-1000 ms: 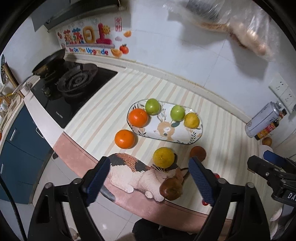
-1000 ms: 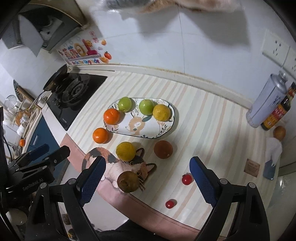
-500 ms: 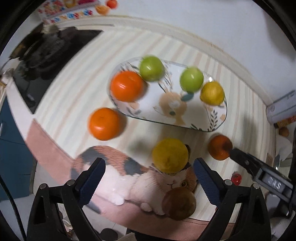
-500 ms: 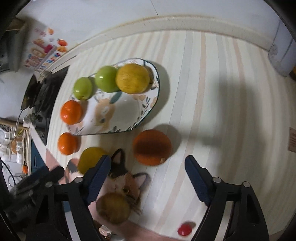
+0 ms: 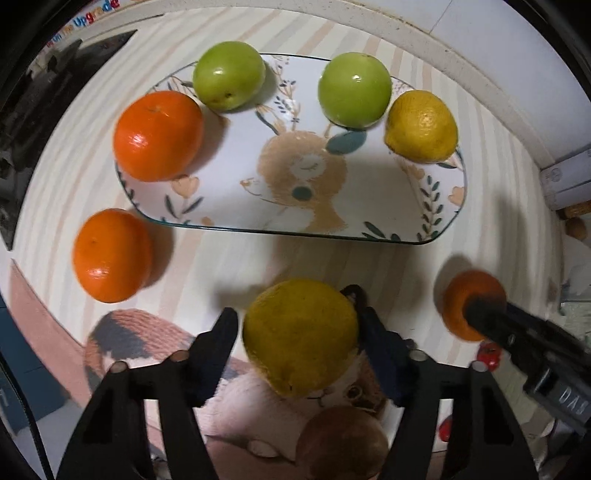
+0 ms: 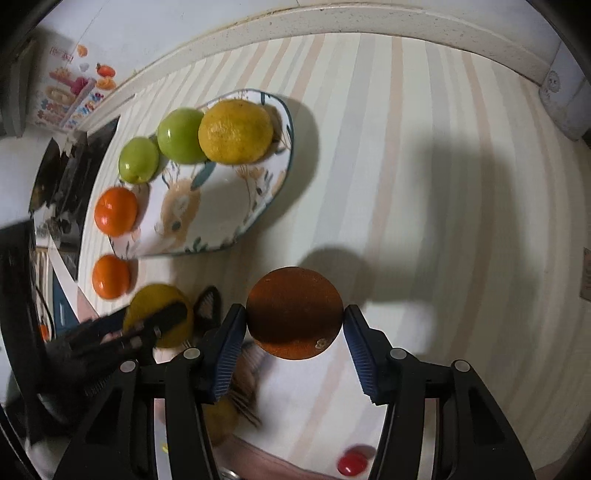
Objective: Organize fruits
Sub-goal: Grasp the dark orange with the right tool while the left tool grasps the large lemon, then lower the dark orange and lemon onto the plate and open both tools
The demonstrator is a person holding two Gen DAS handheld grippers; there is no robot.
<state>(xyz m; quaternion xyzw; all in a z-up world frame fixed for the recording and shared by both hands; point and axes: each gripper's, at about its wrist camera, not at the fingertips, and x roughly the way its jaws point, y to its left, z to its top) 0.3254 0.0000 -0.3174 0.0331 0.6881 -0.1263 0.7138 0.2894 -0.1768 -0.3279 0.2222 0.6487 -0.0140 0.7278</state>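
While both grippers point down at the striped counter [image 6: 424, 155], the left gripper [image 5: 299, 339] has just been closing and its jaws now meet the sides of a yellow citrus [image 5: 301, 336] that lies on a cat-shaped mat [image 5: 147, 343]. The right gripper [image 6: 295, 332] has just been closing too, its pads against a dark orange fruit [image 6: 293, 312]. Behind them the oval plate [image 5: 258, 221] holds four fruits; one orange [image 5: 110, 254] lies just beside it. A white tiled wall [image 6: 184, 29] borders the counter, a black stove [image 5: 33, 110] at the left.
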